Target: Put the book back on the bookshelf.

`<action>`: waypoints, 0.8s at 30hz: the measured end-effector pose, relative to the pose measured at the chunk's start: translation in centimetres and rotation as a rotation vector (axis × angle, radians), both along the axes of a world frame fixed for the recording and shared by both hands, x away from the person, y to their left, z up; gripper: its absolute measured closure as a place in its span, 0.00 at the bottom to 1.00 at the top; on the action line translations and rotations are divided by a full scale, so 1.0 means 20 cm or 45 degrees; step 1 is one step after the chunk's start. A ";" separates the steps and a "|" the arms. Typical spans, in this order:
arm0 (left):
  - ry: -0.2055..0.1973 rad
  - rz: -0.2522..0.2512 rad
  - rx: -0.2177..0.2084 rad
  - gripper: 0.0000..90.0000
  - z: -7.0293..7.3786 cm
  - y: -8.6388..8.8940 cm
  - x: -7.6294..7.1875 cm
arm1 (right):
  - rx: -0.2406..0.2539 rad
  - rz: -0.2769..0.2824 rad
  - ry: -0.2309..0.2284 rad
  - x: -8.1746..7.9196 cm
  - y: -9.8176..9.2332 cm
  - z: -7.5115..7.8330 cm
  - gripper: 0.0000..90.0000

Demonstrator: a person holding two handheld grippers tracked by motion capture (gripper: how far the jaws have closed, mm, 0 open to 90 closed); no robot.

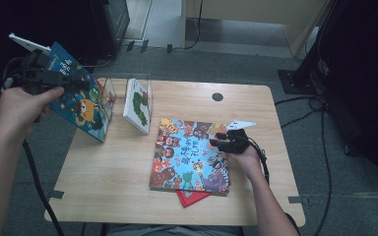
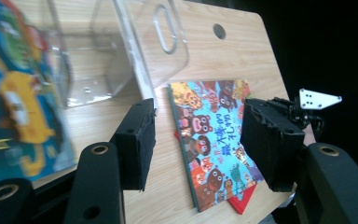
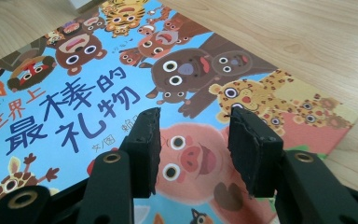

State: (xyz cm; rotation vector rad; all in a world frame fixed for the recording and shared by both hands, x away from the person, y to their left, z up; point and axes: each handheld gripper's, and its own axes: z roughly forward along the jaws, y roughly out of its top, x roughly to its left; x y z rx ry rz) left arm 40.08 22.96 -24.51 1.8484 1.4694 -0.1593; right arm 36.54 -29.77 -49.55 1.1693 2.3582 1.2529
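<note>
We see our left gripper (image 2: 196, 144) with jaws apart and empty, the blue picture book (image 2: 14, 93) standing just outside its left jaw, while our right gripper (image 3: 193, 149) hovers, jaws apart, over the animal picture book (image 3: 121, 84) lying on the worktop (image 3: 284, 37).

Dark-blue picture book with orange monster cover (image 1: 81, 101): upright, tilted, at the table's left edge.
Light-blue animal-crowd picture book (image 1: 192, 155): flat, mid-table, covering a red book (image 1: 191, 197).
</note>
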 end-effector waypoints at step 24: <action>0.078 -0.143 0.068 0.49 -0.56 -0.33 -0.06 | 0.018 -0.016 0.011 -0.04 -0.02 -0.01 0.59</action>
